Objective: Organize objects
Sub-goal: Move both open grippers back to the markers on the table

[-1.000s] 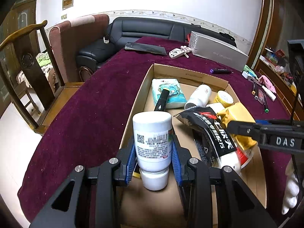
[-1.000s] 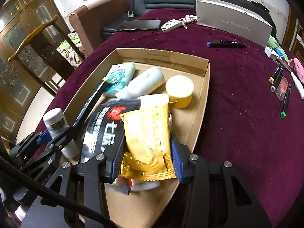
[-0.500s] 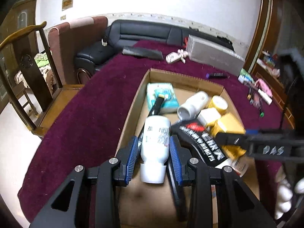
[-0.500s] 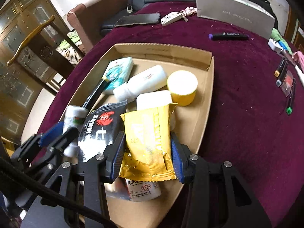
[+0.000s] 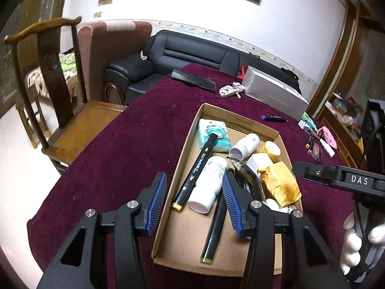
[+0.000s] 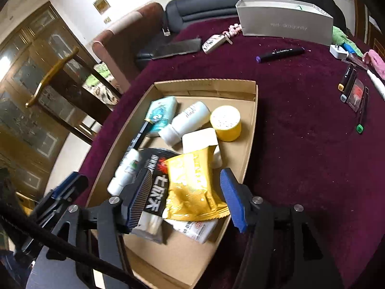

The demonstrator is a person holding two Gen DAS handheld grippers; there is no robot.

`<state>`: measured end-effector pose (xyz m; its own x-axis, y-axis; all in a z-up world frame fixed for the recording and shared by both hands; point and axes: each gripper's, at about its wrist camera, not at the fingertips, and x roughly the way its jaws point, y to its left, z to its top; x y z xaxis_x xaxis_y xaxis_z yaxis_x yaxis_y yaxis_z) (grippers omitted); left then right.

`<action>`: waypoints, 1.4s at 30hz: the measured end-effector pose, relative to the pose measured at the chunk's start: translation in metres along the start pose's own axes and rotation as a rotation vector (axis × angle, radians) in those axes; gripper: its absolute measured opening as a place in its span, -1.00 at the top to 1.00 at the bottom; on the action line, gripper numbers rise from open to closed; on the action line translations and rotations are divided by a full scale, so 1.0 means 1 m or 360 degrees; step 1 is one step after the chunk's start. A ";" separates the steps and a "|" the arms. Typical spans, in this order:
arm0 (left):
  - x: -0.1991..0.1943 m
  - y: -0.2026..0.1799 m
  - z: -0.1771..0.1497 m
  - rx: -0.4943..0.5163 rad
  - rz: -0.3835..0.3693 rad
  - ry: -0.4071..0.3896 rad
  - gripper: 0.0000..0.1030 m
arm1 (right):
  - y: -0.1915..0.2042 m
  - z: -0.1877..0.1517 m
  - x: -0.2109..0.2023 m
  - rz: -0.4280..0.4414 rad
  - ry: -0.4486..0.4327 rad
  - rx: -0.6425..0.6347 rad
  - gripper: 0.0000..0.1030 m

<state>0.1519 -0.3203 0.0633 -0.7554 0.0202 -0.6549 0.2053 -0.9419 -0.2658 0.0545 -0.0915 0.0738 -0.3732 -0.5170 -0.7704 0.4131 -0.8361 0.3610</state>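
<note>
A cardboard box (image 5: 182,239) lies on the purple cloth, filled with small items. My left gripper (image 5: 193,204) hovers over its near left part. Its jaws are opening and the pads stand clear of a white bottle (image 5: 208,185), which lies on its side beside a black marker (image 5: 197,168). My right gripper (image 6: 187,198) hangs over the box's near right. Its jaws are opening too, and a yellow packet (image 6: 192,185) rests loose between them on a black packet (image 6: 156,183). The white bottle (image 6: 125,171) also shows in the right wrist view.
Deeper in the box lie a teal tissue pack (image 6: 161,113), another white bottle (image 6: 187,120), a yellow jar (image 6: 226,122) and a white carton (image 6: 199,139). On the cloth are a purple-capped marker (image 6: 279,54), a silver box (image 6: 284,24), keys (image 6: 216,42) and several pens (image 6: 349,84). A wooden chair (image 5: 48,72) stands left.
The left gripper tipped the upright white bottle over, laid it in the box, let go and drew back. The right gripper's pads spread away from the yellow packet, which stays on the pile.
</note>
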 end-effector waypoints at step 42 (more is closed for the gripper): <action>-0.038 -0.165 -0.002 0.0709 0.0223 -0.0245 0.14 | -0.153 -0.020 -0.121 -0.0079 -0.0265 0.0353 -0.16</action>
<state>0.1484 -0.1649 0.1308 -0.8297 -0.1353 -0.5416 0.0508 -0.9845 0.1681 0.0530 0.1025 0.1008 -0.5273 -0.4821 -0.6997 0.2058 -0.8714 0.4453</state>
